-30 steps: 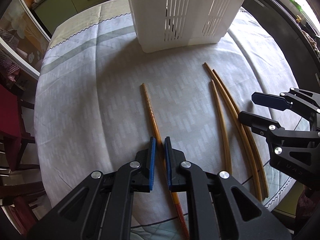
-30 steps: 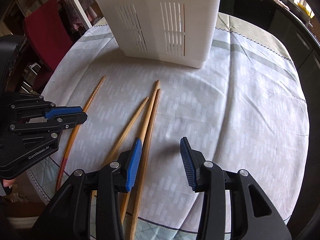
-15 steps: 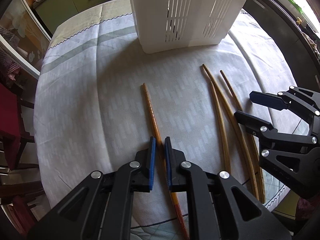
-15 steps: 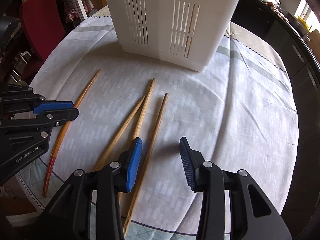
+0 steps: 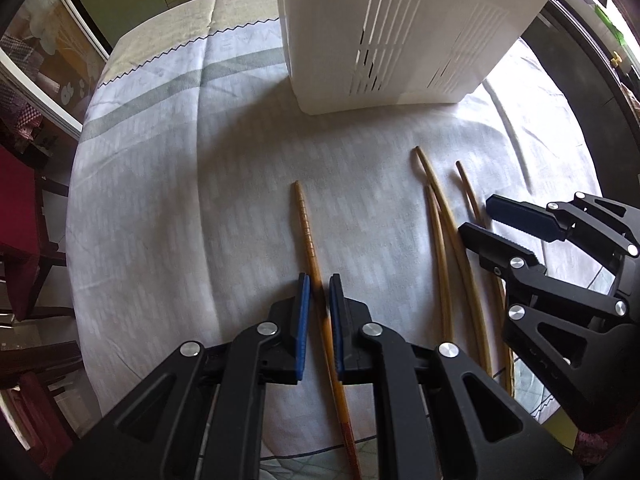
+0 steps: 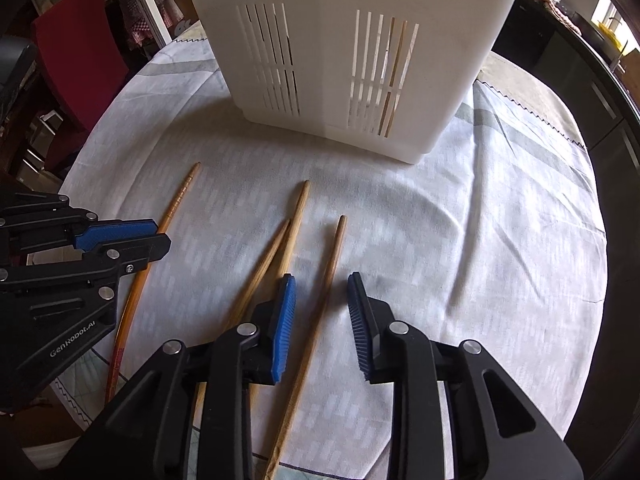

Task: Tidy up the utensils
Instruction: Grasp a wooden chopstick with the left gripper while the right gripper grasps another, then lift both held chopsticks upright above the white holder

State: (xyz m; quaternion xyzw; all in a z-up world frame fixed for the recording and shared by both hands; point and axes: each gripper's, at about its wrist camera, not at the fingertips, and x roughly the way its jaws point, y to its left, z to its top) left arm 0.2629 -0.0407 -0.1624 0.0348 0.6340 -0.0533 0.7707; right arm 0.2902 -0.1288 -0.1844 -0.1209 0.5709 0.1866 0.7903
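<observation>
A reddish-brown ringed chopstick (image 5: 306, 232) lies on the tablecloth and runs between the pads of my left gripper (image 5: 319, 280), which is shut on it near its middle. In the right wrist view the same gripper (image 6: 160, 236) sits over that chopstick (image 6: 176, 204). My right gripper (image 6: 321, 278) points down over a pale chopstick (image 6: 334, 248). Its jaws are closing with a gap on both sides of the stick. Two more pale chopsticks (image 6: 272, 252) cross just left of its left pad. The white slotted basket (image 6: 340, 40) stands behind.
Chopsticks (image 6: 394, 60) show through the basket's slots. The round table's light cloth (image 5: 180, 160) ends close behind both grippers. A red chair (image 6: 80, 52) stands off the left side and dark cabinets (image 6: 600, 100) off the right.
The rightmost pale chopstick has slid away from the other two and now lies between my right jaws, which have narrowed. Both views moved closer to the basket. The left grip looks the same.
</observation>
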